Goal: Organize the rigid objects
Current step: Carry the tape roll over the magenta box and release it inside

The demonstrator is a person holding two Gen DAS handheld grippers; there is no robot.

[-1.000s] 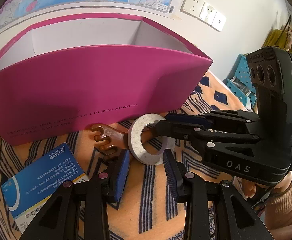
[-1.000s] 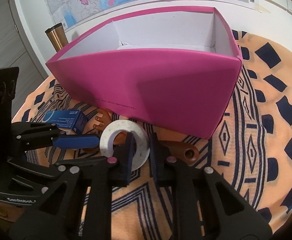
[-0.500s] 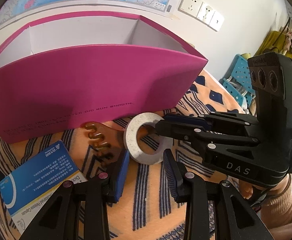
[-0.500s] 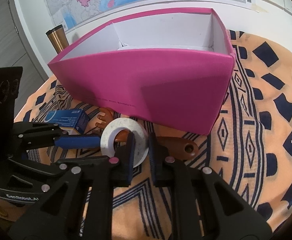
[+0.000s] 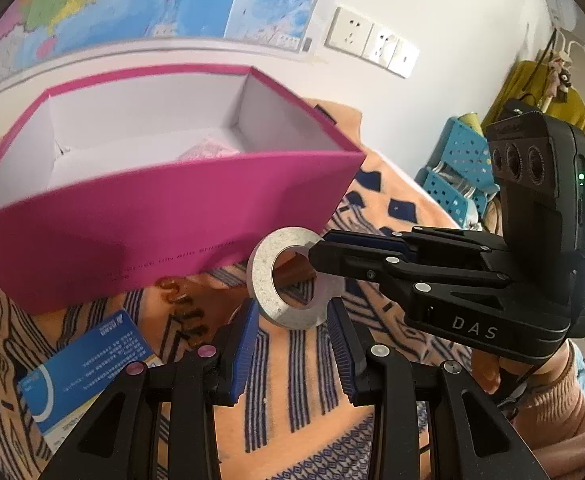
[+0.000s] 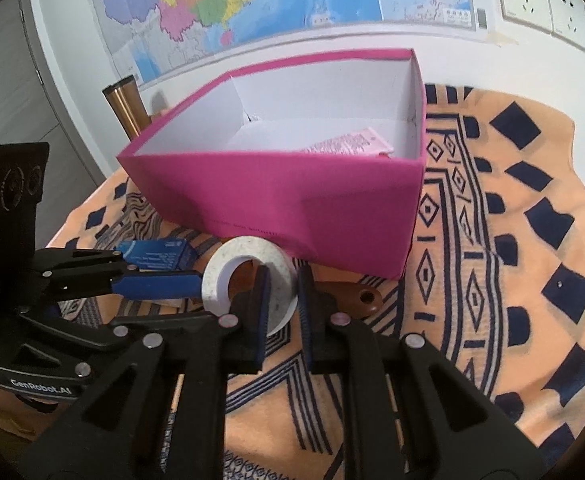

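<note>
While the right hand-held gripper (image 6: 282, 300) pinches the ring's (image 6: 248, 284) rim, it stands on edge, hole facing sideways.

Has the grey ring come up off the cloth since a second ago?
Yes. The grey ring, clamped in the right gripper, has risen toward the pink box rim.

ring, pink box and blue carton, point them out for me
ring (image 5: 266, 280): left wrist view, on its grey left band.
pink box (image 6: 292, 200): right wrist view, on its front wall.
blue carton (image 5: 88, 368): left wrist view, on its printed top face.
</note>
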